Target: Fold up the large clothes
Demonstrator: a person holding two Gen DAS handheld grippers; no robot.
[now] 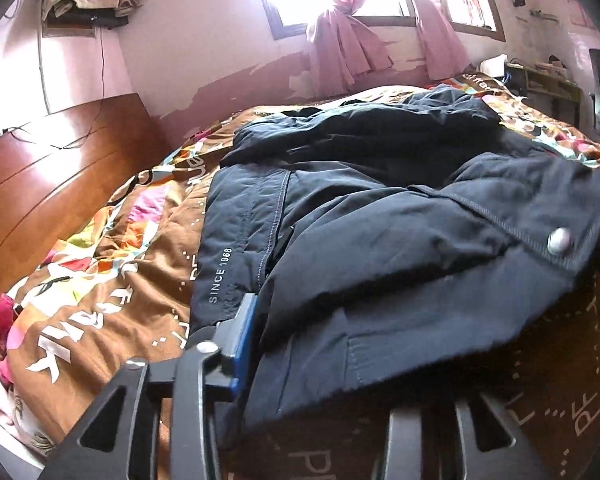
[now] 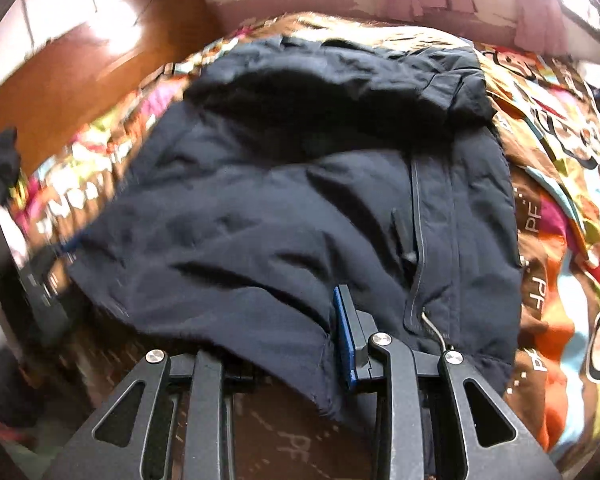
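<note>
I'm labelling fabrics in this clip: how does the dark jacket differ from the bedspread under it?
The jacket is plain dark navy; the bedspread is brown with bright multicoloured patches and white lettering. The jacket lies rumpled and bunched, part of it raised at the near hem, while the bedspread lies spread across the bed. The jacket has a zipper and a metal snap; the bedspread shows no fastenings. Both are soft, creased textiles.

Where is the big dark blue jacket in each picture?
Left wrist view: the dark blue jacket fills the middle and right, draped over the left gripper.
Right wrist view: the jacket fills the centre, its near hem over the right gripper.
Shared landmark: the colourful brown bedspread under it.
</note>
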